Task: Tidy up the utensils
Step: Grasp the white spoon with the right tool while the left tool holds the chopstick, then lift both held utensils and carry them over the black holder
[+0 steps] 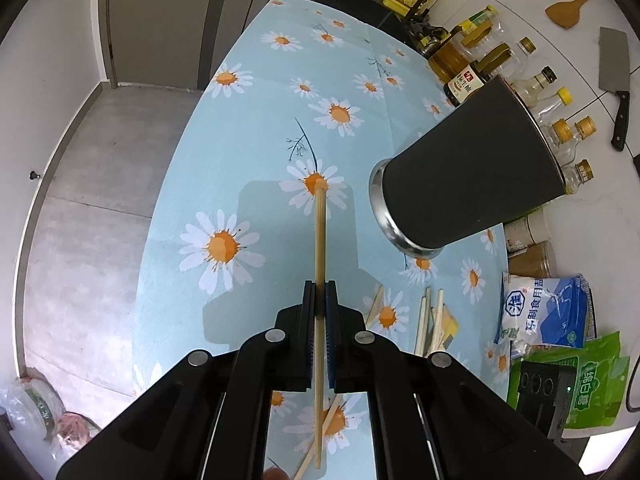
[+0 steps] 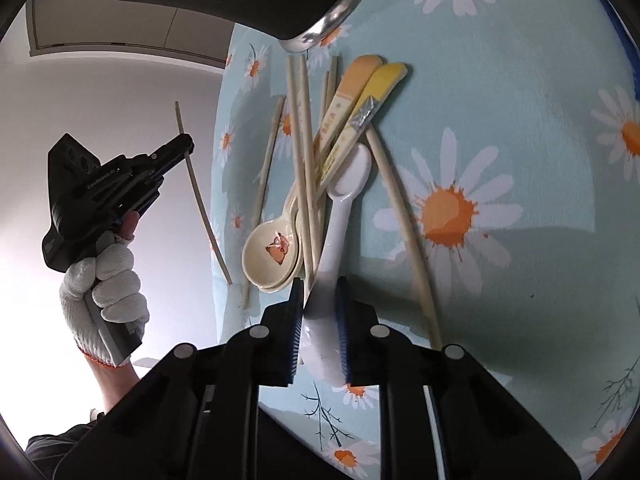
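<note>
Left wrist view only: grey floor and door at 9 to 11 o'clock; daisy-print tabletop (image 1: 248,128) across the middle; dark utensil holder (image 1: 468,176) with a steel rim at 2 to 3 o'clock, standing on the cloth; a row of oil and sauce bottles (image 1: 480,64) at 1 o'clock behind it; wooden spatula (image 1: 568,8) and cleaver (image 1: 615,76) on the white wall at 2 o'clock; salt bag (image 1: 544,312) and green packet (image 1: 600,380) at 4 o'clock.

Right wrist view only: gloved left hand (image 2: 108,292) at 8 o'clock gripping its device; utensil pile at centre, namely loose chopsticks (image 2: 304,152), two cream spoons (image 2: 274,252) stacked bowl in bowl with orange and yellow handle ends at 12 o'clock, and a long chopstick (image 2: 404,220) at 4 o'clock of the pile. The holder's base shows at 12 o'clock.

Left tool (image 1: 320,292): fingers drawn nearly together, clamping a single chopstick (image 1: 320,240) that runs from 6 towards 12 o'clock, held above the cloth. In the right view the same tool (image 2: 185,145) shows at 9 o'clock with the stick crossing its tip.

Right tool (image 2: 319,300): fingers partly apart, straddling the white spoon (image 2: 340,208); both pads appear to touch its handle. Spoon bowl points to 12 o'clock, resting on the pile.
</note>
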`<move>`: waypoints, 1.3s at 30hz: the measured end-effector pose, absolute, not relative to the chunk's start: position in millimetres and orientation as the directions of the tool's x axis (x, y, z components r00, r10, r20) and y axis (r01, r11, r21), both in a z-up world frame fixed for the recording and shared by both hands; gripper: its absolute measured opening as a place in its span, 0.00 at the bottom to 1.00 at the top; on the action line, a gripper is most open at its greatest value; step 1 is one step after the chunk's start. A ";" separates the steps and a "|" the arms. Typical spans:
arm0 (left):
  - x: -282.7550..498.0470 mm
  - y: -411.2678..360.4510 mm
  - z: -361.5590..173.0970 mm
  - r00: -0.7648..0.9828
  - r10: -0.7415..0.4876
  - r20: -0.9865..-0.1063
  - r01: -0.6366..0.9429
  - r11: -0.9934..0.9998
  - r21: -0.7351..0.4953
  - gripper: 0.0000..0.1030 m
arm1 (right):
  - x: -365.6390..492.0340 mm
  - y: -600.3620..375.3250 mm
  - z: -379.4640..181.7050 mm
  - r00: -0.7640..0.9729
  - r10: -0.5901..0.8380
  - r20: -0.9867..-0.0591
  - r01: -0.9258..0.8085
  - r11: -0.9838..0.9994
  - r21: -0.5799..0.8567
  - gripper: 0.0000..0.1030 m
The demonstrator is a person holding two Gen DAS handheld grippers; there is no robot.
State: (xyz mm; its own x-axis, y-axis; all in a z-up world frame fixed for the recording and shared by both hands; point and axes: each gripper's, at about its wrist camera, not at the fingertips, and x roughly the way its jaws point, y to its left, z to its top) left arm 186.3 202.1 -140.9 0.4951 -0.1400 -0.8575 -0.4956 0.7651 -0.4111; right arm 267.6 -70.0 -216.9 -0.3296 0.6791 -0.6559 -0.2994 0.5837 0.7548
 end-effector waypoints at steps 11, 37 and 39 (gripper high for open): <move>183.1 199.9 -140.9 0.489 -0.145 -0.860 -0.490 0.770 -0.408 0.04 | 259.1 -78.8 -208.2 -0.303 0.707 -0.639 -0.288 0.570 0.769 0.10; 180.6 178.4 -106.1 0.554 -0.175 -0.814 -0.405 0.797 -0.448 0.04 | 270.9 -76.1 -146.6 -0.154 0.772 -0.617 -0.378 0.531 0.758 0.09; 180.6 175.5 -98.3 0.566 -0.175 -0.806 -0.390 0.804 -0.449 0.04 | 273.3 -75.3 -139.3 -0.137 0.783 -0.607 -0.395 0.519 0.758 0.09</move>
State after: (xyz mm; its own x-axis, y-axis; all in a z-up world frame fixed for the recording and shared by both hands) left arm 180.6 175.5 -98.3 0.5656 -0.1754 -0.8058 -0.3902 0.8039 -0.4489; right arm 273.3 -75.3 -139.3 -0.1368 0.7829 -0.6069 -0.3947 0.5188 0.7583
